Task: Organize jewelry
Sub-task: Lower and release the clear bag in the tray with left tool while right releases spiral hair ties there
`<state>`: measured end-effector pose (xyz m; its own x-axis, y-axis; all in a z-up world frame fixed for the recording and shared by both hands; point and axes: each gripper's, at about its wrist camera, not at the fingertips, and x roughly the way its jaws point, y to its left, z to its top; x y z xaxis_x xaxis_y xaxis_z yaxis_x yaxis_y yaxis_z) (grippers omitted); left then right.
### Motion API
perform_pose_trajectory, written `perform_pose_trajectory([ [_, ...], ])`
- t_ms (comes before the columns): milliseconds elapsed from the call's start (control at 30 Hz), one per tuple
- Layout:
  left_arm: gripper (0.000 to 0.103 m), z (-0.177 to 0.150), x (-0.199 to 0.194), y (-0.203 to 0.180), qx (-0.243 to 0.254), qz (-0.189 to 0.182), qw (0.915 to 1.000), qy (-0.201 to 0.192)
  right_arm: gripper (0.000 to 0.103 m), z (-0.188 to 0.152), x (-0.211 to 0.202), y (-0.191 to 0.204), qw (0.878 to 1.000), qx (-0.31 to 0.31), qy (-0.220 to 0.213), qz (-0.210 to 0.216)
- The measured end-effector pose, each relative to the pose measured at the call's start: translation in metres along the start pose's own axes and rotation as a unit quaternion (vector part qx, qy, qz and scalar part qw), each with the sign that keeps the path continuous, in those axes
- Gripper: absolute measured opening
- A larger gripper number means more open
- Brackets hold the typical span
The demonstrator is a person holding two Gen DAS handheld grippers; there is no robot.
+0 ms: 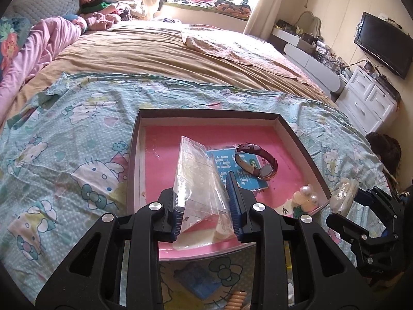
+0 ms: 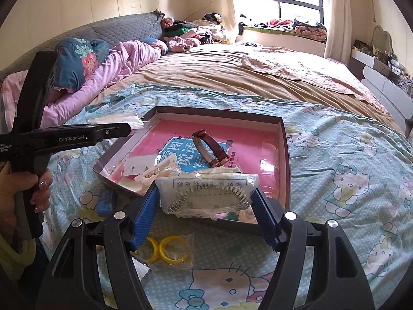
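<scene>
A shallow box with a pink floor point(image 1: 160, 139) point(image 2: 271, 155) lies on the Hello Kitty bedspread. In it are a brown-strapped watch point(image 1: 258, 161) point(image 2: 211, 149), a pearl piece point(image 1: 306, 196) and a white hair clip point(image 2: 155, 171). My left gripper point(image 1: 205, 204) is shut on a clear plastic bag point(image 1: 198, 180) with small earrings, held over the box's near side. My right gripper point(image 2: 206, 201) is shut on a clear bag with a silver chain point(image 2: 206, 193), at the box's near edge; it also shows in the left wrist view point(image 1: 361, 222).
Yellow rings in a bag point(image 2: 165, 250) and a blue item point(image 2: 105, 202) lie on the bedspread near me. Orange beads point(image 1: 237, 301) lie below the left gripper. Pillows and a pink quilt point(image 2: 121, 62) sit at the bed's head. A white dresser point(image 1: 369, 100) stands right.
</scene>
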<state>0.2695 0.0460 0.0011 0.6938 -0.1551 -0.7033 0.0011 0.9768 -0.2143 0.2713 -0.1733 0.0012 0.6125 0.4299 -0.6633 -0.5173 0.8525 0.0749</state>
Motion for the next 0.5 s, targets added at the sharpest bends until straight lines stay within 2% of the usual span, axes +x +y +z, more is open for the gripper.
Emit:
perform_pose_trajectory([
  [500, 0.022, -0.006, 0.029, 0.019, -0.015, -0.001, 0.9997, 0.016, 0.068, 0.015, 0.044, -0.006, 1.000, 0.005, 0.026, -0.016],
])
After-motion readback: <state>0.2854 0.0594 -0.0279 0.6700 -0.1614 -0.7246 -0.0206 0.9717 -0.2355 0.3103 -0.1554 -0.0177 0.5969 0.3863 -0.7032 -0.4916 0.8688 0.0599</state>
